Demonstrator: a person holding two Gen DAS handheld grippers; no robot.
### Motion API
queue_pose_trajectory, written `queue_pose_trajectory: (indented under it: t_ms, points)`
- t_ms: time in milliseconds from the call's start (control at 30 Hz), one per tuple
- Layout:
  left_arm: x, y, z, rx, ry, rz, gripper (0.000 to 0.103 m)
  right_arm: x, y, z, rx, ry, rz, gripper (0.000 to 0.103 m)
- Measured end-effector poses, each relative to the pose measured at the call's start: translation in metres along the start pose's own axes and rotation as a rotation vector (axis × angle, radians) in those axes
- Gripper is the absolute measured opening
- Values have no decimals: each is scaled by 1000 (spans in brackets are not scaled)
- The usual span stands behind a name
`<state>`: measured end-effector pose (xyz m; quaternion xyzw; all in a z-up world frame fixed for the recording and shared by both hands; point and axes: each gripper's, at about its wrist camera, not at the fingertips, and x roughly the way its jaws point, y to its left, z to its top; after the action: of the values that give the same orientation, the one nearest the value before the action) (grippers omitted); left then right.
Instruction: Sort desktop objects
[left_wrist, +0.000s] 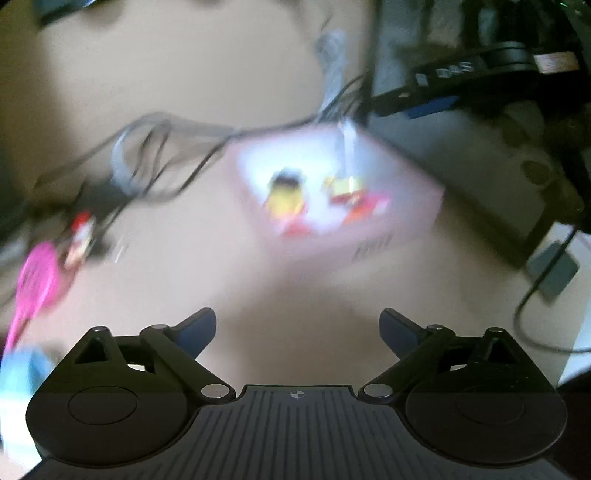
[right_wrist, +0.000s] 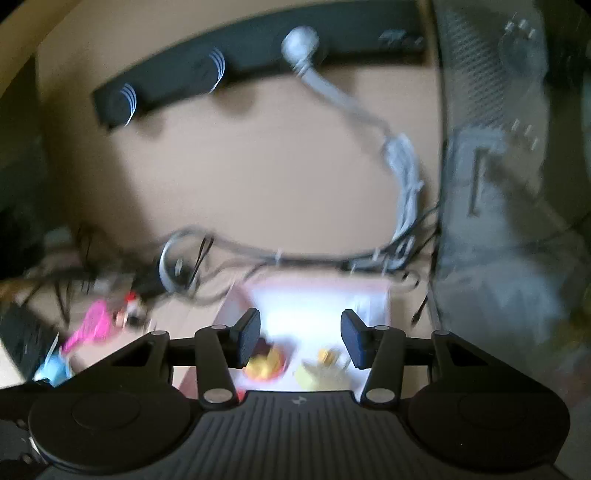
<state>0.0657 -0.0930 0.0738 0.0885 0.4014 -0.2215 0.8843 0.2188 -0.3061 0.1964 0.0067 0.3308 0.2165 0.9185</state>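
Tan desk (left_wrist: 166, 74), cables, white box (left_wrist: 406, 221) holding toys.
Between picks: left gripper (left_wrist: 297, 330) wide, empty; right gripper (right_wrist: 299, 338) half-open, empty over box. Next: reach pink toy (left_wrist: 37, 280), square up, close.

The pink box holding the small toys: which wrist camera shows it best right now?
The left wrist view: the whole pink box lies in open sight ahead of the open left gripper, though blurred. In the right wrist view the right gripper covers its near part.

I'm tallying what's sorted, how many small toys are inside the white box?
2 clear: a yellow figure on the left of the box, a yellow-red toy right. Blur may hide more.
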Motion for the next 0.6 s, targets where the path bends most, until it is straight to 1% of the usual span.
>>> queue_pose_trajectory:
  t_ms: [67, 167, 233, 300, 367, 433, 500, 533, 600]
  points:
    - [-7, 14, -17, -68, 33, 42, 100, 0, 12, -17, -29, 36, 13, 52]
    - [-14, 38, -31, -205, 50, 126, 100, 3, 35, -45, -63, 91, 40, 54]
    - [-16, 51, -38, -289, 65, 188, 101, 7, 55, -64, -96, 130, 66, 60]
    - [-19, 61, -42, -334, 76, 236, 101, 12, 75, -83, -115, 178, 107, 60]
    - [-27, 65, -49, -348, 83, 256, 101, 15, 92, -99, -131, 220, 143, 60]
    - [-28, 66, -53, -342, 94, 276, 101, 17, 105, -109, -161, 245, 162, 61]
    - [-27, 69, -56, -326, 103, 304, 101, 17, 111, -110, -177, 249, 165, 61]
    - [-26, 71, -56, -314, 105, 324, 101, 16, 112, -110, -182, 246, 160, 64]
    - [-26, 76, -59, -299, 100, 376, 101, 17, 115, -108, -188, 237, 148, 65]
